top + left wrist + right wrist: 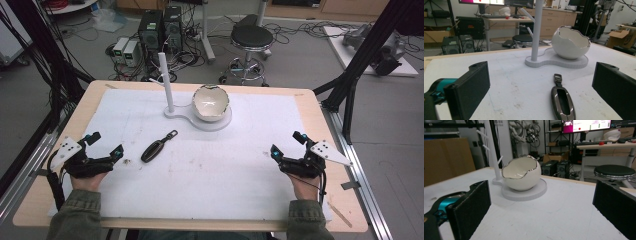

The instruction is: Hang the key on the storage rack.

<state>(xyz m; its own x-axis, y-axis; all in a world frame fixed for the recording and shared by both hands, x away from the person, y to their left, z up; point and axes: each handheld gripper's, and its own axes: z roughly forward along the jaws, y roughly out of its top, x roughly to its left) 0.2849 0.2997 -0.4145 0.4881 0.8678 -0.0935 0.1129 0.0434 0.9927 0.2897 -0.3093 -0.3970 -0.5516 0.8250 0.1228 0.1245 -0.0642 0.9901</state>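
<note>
On the white mat (pixel 210 175) covering the pale wooden table (pixel 320 115) lie three things: one dark, glossy elongated key fob with a short strap loop (pixel 158 146), one white eggshell-shaped ceramic bowl with a jagged silver rim (pixel 211 102), and one white stand with a flat figure-eight base and an upright pegged post (pixel 168 90). The bowl sits on the round end of the stand's base. There are two hand-held grippers: the left gripper (pixel 103 144) near the mat's left edge, just beside the key fob, and the right gripper (pixel 288 143) well apart at the right. Both stand with jaws wide and nothing between them.

The left gripper view brings the key fob (pixel 562 100) close, lying between its jaws' lines on the mat, with its near end cut off by the frame. The right gripper view shows the bowl's cream inside (pixel 522 176); the post's top is cut off there.
</note>
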